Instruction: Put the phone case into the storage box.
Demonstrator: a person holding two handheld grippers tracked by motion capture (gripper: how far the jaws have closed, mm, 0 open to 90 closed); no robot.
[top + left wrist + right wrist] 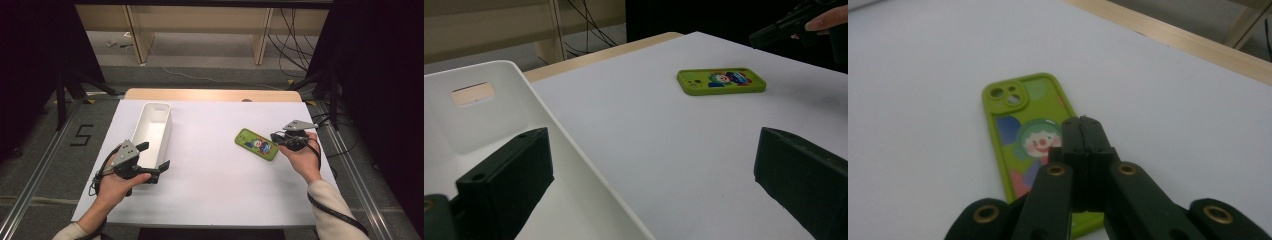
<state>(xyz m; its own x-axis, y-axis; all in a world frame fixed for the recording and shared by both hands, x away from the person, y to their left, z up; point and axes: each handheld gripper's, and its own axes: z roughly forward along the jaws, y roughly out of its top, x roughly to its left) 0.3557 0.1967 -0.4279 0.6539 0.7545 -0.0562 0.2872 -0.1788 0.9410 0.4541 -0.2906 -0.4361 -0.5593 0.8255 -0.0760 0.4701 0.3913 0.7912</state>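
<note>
2 grippers work this table, each in one of the person's hands. The left gripper [152, 159], lower left of the high view, stands wide open with its jaws astride the near end wall of the white bin [162, 115]: 1 jaw inside, 1 outside over the white tabletop [210, 190]. That looks like a stance for steadying the bin, though nothing is pinched yet. The forearm comes up from the bottom edge, wrist roughly level.

The green phone case [256, 144] lies flat, camera side up, right of centre and well apart from the bin. The right gripper [278, 138] at mid right has its jaws pressed fully together, holding nothing, with the tips over the case's near end, probably to push or pin it. That hand angles in from the lower right, the gripper pointing left.
</note>
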